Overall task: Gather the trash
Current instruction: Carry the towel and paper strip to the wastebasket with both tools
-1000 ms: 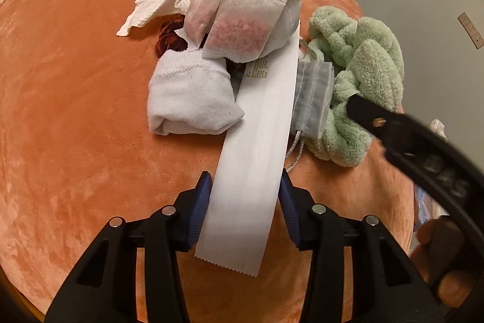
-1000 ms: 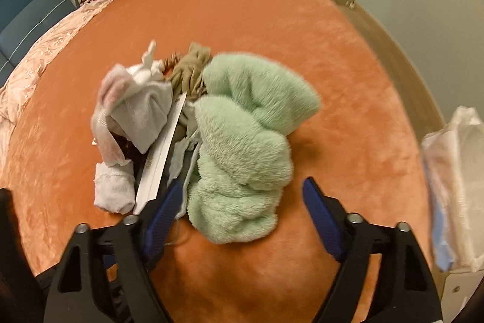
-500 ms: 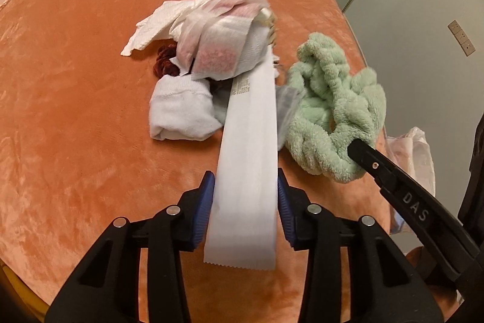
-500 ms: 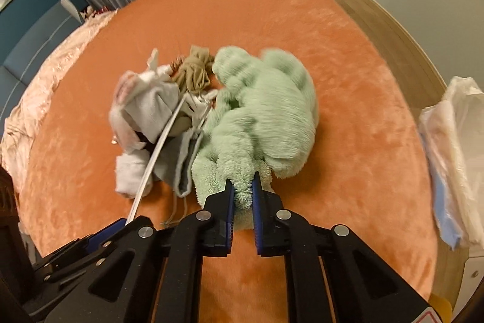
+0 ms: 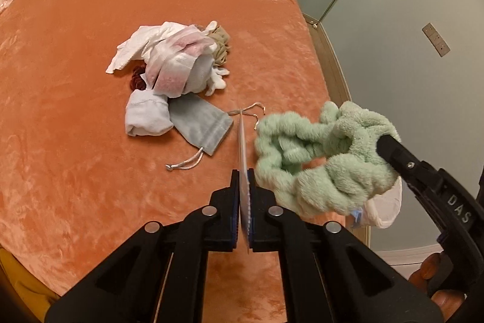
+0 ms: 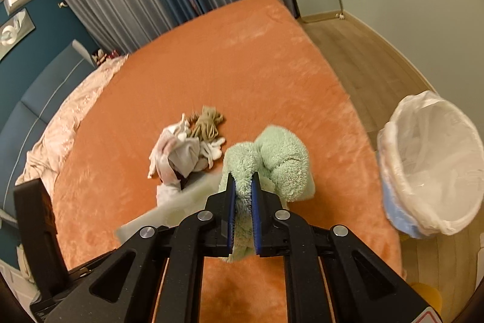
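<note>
A: Over bed, we hold two items. Left tool: closed flat on white paper strip, seen edge-on. Right tool: clamped on green fluffy cloth, lifted clear of bedspread.

B: Step? Transfer, we judge. Lined bin stands on floor beside bed, to our right.

A: Next: swing both over bin rim, then release. Remaining pile stays mid-bed w/ grey pouch.
</note>
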`<state>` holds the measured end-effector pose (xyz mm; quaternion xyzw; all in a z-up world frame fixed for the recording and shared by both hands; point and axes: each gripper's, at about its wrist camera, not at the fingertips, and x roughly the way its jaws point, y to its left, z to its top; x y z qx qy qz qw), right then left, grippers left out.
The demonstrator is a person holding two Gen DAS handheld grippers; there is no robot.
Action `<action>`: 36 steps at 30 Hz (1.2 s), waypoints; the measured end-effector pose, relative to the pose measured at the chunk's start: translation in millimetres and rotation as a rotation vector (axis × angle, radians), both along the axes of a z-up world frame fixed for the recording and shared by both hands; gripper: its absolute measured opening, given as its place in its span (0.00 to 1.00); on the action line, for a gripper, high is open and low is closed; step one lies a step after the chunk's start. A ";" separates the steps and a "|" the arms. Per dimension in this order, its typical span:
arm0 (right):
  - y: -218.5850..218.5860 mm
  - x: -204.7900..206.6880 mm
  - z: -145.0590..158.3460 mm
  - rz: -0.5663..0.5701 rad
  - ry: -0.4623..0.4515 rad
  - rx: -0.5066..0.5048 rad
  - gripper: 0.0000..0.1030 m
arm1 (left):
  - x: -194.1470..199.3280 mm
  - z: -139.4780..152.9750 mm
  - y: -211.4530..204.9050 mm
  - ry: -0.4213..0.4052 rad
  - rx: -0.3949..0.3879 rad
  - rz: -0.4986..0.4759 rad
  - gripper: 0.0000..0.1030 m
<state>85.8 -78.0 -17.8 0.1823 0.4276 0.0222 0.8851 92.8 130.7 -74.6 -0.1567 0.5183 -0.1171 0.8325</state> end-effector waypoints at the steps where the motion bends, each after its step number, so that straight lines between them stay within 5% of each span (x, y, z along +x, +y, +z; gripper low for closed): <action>1: -3.9 -4.0 5.8 -0.005 -0.009 -0.002 0.09 | -3.2 3.6 -2.1 -0.008 0.009 -0.004 0.03; 15: -61.3 -50.7 57.8 -0.101 -0.110 -0.014 0.09 | -19.2 46.8 -49.5 -0.104 0.031 -0.083 0.03; 26: -126.2 -68.1 85.3 -0.210 -0.168 -0.039 0.09 | -15.5 95.2 -145.0 -0.205 0.027 -0.246 0.03; 36: -200.4 -79.9 80.0 -0.329 -0.140 -0.089 0.09 | -10.5 112.6 -252.5 -0.246 0.003 -0.410 0.03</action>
